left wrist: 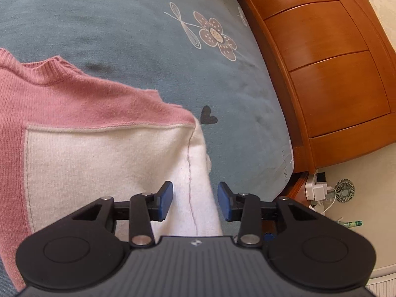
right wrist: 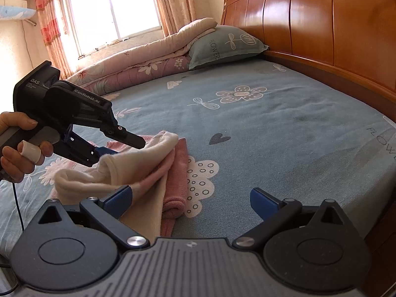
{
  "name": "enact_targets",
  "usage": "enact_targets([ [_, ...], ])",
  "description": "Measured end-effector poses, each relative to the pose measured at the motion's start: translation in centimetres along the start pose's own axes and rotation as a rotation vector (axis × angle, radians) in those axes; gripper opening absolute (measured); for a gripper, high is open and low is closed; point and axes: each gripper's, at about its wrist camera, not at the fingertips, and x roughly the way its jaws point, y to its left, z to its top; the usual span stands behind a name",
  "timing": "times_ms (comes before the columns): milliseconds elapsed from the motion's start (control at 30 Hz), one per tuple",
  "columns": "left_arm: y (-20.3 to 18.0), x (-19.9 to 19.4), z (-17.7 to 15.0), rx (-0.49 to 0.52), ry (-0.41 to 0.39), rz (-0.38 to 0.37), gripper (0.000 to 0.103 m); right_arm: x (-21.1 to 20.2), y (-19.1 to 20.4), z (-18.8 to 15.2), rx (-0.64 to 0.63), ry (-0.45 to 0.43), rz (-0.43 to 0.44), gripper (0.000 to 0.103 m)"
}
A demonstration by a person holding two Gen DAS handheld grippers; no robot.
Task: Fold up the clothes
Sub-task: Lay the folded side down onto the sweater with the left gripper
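Partly folded pink-and-cream sweater [left wrist: 99,143] on blue floral bedsheet [left wrist: 123,24].

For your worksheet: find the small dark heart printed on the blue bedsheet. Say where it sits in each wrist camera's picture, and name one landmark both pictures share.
Left wrist view: the dark heart sits just right of centre, beside the sweater's pink shoulder edge.
Right wrist view: the dark heart lies near the middle, right of the sweater.
Shared landmark: the big flower print beyond the heart.

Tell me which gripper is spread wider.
The right gripper: its fingers stand far apart above the bedsheet, while the left gripper leaves a narrower gap over the pink-and-cream sweater.
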Motion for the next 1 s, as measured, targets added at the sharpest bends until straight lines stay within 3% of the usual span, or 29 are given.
enact_targets([
  [167,0.2,-2.3,-2.0,0.125,-0.055,0.101,0.047,-0.3,-0.7,-0.1,0.031,0.007,-0.004,0.103],
  [267,0.3,-3.6,-3.2,0.2,-0.088,0.162,0.052,-0.4,-1.3,0.0,0.086,0.022,0.055,0.103],
  [400,0.4,-5.4,-4.7,0.3,-0.133,0.243,0.056,0.0,-2.3,0.2,0.208,0.07,0.192,0.103],
  [567,0.5,-7.5,-7.0,0.429,-0.188,0.342,0.058,2.0,-3.8,-0.5,0.464,0.206,0.444,0.103],
  [667,0.4,-8.3,-9.4,0.518,-0.224,0.396,0.066,3.2,-4.1,-1.4,0.582,0.283,0.537,0.103],
  [800,-0.1,-8.3,-11.8,0.604,-0.235,0.403,0.07,4.6,-3.4,-2.4,0.648,0.369,0.58,0.103],
  [1000,-0.1,-8.1,-12.2,0.571,-0.254,0.376,0.071,6.1,-2.0,-2.8,0.66,0.444,0.586,0.103],
])
